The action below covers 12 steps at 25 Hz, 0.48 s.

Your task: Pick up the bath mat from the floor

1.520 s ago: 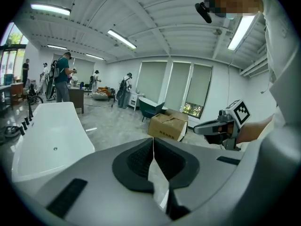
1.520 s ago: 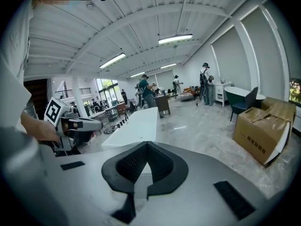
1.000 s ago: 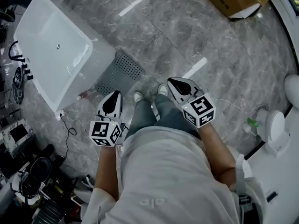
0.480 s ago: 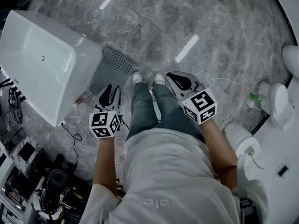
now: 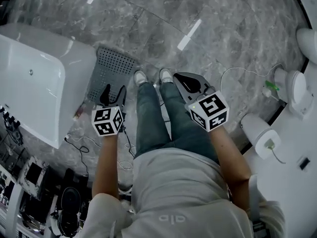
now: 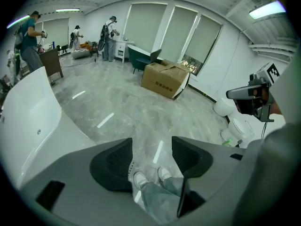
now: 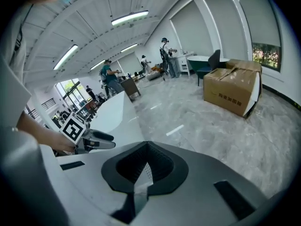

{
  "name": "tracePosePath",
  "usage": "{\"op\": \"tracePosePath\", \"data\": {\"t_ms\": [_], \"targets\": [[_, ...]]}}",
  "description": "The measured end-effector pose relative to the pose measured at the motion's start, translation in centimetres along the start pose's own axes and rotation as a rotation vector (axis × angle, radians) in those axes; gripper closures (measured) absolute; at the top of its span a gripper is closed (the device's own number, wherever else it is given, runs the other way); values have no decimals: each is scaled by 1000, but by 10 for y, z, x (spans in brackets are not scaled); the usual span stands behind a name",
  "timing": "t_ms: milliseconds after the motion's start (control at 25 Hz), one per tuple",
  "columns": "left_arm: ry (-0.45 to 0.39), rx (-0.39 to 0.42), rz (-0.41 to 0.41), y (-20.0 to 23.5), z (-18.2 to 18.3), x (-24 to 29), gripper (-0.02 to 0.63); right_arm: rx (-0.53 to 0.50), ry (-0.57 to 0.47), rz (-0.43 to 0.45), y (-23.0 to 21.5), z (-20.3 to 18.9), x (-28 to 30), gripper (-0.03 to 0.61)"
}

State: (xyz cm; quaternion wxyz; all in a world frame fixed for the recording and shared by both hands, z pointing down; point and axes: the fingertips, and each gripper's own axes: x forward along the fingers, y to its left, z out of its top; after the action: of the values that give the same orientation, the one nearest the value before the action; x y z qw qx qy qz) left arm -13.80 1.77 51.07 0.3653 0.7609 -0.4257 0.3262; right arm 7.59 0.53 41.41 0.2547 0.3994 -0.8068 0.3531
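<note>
On my left gripper [image 5: 113, 90] the jaws have just been opening, nothing between them, ready for the bath mat [image 5: 110, 66], which lies flat just beyond, left of my shoes [image 5: 141, 77] — my right gripper [image 5: 181, 78] is closed and empty.

This is a big open workroom, like a lab or studio, with a bathroom set up in it. A free-standing white bathtub [image 5: 34, 88], a bath mat [image 5: 111, 71] and toilets [image 5: 257, 130] are on a grey marble-look floor [image 5: 223, 29]. Further off are a cardboard box [image 6: 165, 79], windows with blinds [image 6: 141, 25], strip lights [image 7: 129, 17] and people [image 6: 110, 36] at desks.
</note>
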Motion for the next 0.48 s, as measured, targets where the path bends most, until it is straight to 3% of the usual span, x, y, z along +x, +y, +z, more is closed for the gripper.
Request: {"op": "tracePosePath", "data": {"t_ms": [240, 480], "targets": [[107, -15, -41, 15, -39, 72, 295, 32, 30, -31, -27, -22, 36, 554], [204, -40, -35, 44, -92, 145, 279, 47, 75, -37, -42, -47, 81, 554]]}}
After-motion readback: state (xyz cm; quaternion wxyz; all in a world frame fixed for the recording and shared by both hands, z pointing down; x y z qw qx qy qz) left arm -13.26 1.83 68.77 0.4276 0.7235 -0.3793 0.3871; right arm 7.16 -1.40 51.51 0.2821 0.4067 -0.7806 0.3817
